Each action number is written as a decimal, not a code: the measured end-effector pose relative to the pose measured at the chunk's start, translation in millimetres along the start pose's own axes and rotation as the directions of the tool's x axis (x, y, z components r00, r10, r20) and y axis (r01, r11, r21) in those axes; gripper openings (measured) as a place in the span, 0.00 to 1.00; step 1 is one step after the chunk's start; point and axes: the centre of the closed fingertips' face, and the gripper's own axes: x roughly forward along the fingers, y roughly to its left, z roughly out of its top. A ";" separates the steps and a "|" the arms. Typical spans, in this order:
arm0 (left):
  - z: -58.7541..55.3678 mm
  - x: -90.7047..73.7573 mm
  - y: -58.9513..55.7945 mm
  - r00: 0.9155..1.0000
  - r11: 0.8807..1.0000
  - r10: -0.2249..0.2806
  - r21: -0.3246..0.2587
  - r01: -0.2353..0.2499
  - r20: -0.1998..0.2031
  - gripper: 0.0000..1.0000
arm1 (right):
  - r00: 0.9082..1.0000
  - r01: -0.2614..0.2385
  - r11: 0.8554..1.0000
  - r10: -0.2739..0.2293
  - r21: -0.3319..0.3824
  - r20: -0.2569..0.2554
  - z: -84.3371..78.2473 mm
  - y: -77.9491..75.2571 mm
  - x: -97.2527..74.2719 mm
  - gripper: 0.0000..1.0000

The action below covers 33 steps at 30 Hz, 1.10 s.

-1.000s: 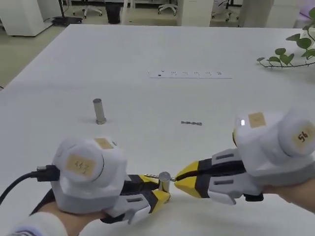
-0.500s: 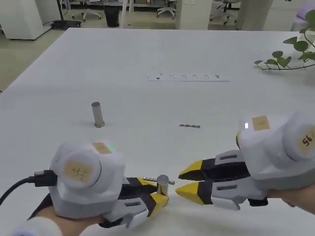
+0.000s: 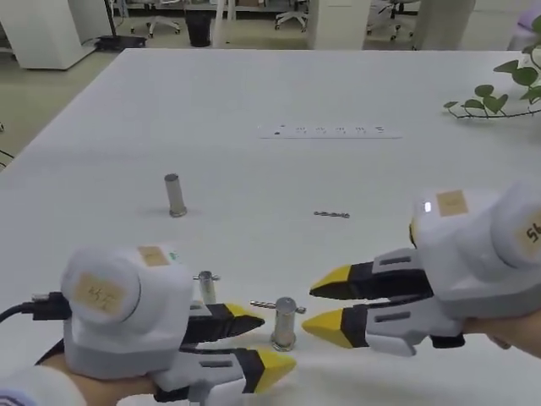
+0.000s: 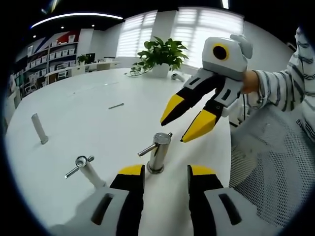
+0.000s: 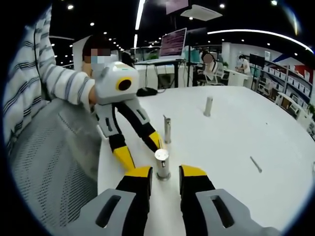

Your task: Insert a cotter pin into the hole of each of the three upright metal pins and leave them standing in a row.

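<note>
Cotter pin (image 3: 331, 215): loose, crosswise on bench (image 3: 254, 93), ahead of my right hand-held gripper (image 3: 308, 309), farther from my left hand-held gripper (image 3: 277, 341).
Jaws: both pairs spread, empty.

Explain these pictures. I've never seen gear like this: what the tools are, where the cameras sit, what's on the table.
No robot: a person holds a left gripper and a right gripper with yellow-tipped jaws. The wide picture comes from a headset camera; each round one from a camera on a gripper. On the table stand three metal pins: the nearest pin and the middle pin each carry a cotter pin; the far pin is bare. A loose cotter pin lies beyond. All jaws are open, holding nothing.
</note>
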 end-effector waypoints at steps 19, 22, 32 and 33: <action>-11.1 -44.9 -20.4 0.997 0.996 -0.077 -0.035 0.077 0.000 0.85 | 0.999 -0.035 0.999 0.035 -0.002 -0.017 -0.7 6.4 12.1 0.27; -13.5 -51.1 -15.8 0.999 0.998 -0.045 -0.039 0.045 -0.002 0.92 | 0.999 -0.038 0.999 0.038 -0.003 -0.019 -0.6 6.8 13.1 0.27; -1.7 -72.6 -3.1 0.996 0.994 0.032 -0.109 -0.023 0.082 1.00 | 0.998 -0.047 0.999 0.046 -0.008 -0.029 0.1 6.8 18.1 0.27; -1.6 -74.8 -1.2 0.996 0.994 0.043 -0.106 -0.034 0.081 1.00 | 0.998 -0.047 0.999 0.047 -0.008 -0.029 0.3 6.8 18.7 0.27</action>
